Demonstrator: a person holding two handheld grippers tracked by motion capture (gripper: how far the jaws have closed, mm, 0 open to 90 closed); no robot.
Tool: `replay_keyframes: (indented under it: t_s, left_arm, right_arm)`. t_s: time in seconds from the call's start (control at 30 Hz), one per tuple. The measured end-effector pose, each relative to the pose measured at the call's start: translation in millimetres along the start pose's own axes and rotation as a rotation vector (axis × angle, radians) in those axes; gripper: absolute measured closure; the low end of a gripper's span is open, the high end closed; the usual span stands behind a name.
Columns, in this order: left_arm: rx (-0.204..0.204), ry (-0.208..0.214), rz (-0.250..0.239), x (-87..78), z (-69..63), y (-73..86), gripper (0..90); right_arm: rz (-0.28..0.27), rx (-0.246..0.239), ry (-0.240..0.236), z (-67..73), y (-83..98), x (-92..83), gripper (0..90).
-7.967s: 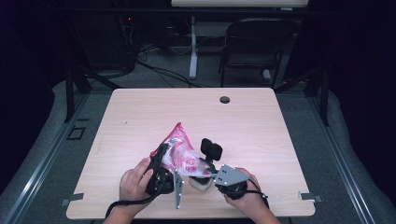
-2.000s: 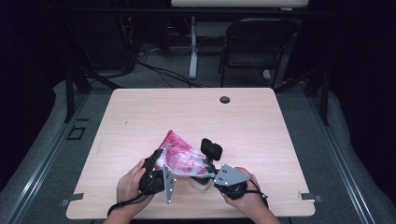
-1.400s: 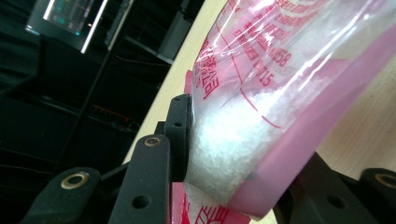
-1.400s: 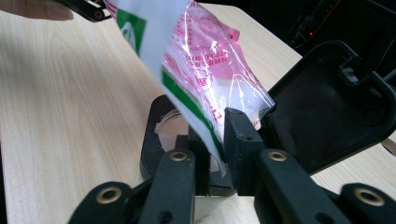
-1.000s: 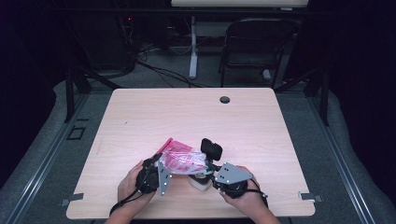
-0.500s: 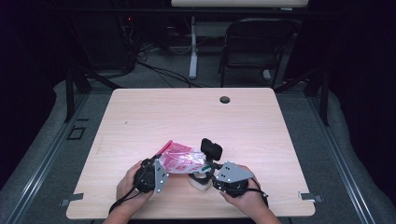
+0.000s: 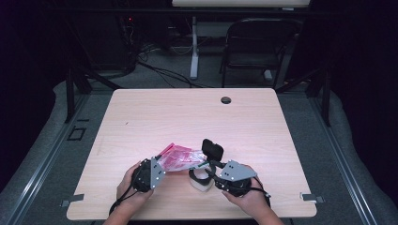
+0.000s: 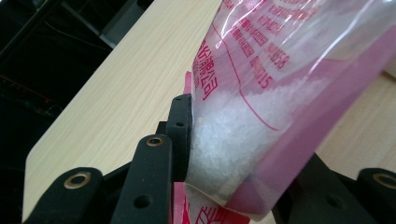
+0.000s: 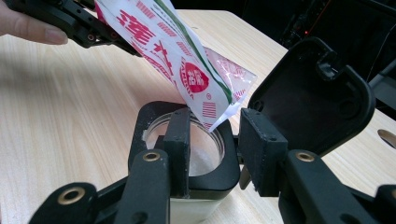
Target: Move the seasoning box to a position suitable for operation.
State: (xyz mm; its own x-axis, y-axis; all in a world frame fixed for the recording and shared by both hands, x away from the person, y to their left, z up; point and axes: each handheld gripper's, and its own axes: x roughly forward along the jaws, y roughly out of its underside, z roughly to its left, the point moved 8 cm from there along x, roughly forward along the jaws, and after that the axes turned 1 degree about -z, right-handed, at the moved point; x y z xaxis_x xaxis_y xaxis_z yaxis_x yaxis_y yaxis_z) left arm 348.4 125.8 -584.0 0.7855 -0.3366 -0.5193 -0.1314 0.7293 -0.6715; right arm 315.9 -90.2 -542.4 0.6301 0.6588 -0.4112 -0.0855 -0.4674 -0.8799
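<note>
Pale wood grain across the counter point(image 7: 141, 117), a round cable hole point(image 7: 226, 100) near its far edge, and beyond it a dark room: grey floor, a black chair point(image 7: 256, 47), cables trailing round a white desk leg point(image 7: 194, 51).

Over on the left, the left gripper point(image 7: 157, 168) is clamped on a pink and clear plastic bag point(image 7: 180, 157), low on the near side of the counter. The left gripper view has it close up: white crystals point(image 8: 233, 135) packed inside the film, red print on the clear part, a pink band along the edge, and the black jaws pressing the bag from both sides. The bag is tilted, its cut corner point(image 9: 219, 122) pointing down towards the right.

Below that corner sits a small white container point(image 7: 199, 180) with a black collar and a round glass-lined mouth point(image 9: 201, 144), some white contents showing inside. Its black hinged lid point(image 7: 212, 150) stands flipped up on the right, just beside the bag's tip.

And on the right, the right gripper point(image 7: 212, 174) has just been opening its jaws; in its own view they stand apart at the container's collar, one jaw over the mouth, one by the hinge, pads not pressing on anything I can make out.

A fingertip point(image 9: 28, 28) of the left hand shows beside the left gripper, top left.
</note>
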Motion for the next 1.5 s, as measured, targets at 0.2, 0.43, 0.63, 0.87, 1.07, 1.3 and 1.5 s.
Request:
replay_keyframes:
  t_s: [0.2, 0.43, 0.63, 0.87, 1.07, 1.3, 1.5]
  left_arm:
    - [-0.036, 0.037, -0.015, -0.1, -0.2, 0.9, 70.1]
    - [-0.086, 0.062, -0.027, -0.3, 0.9, 1.9, 70.1]
    - [-0.094, 0.072, -0.032, 0.2, 0.4, 1.2, 70.1]
    - [-0.119, 0.086, -0.037, -0.3, 0.8, 0.6, 70.1]
    - [-0.157, 0.091, -0.043, 0.6, 2.4, 1.4, 70.2]
    - [-0.212, 0.112, -0.051, 0.6, 6.0, 2.8, 70.2]
    - [-0.242, 0.121, -0.057, 0.5, 8.4, 4.1, 70.3]
  right_arm:
    - [0.000, 0.010, -0.010, -0.3, 0.6, 0.2, 63.1]
    - [0.002, 0.021, -0.019, 0.0, 1.3, 0.7, 62.1]
    - [0.008, 0.017, -0.017, 0.4, 2.3, 1.6, 62.1]
    - [0.007, 0.020, -0.017, 0.4, 2.5, 2.0, 62.2]
    - [0.005, 0.021, -0.016, 0.2, 2.4, 1.9, 62.2]
    - [0.007, 0.019, -0.012, -0.5, 2.5, 1.4, 62.2]
    - [0.006, 0.020, -0.014, 0.0, 2.5, 1.8, 62.2]
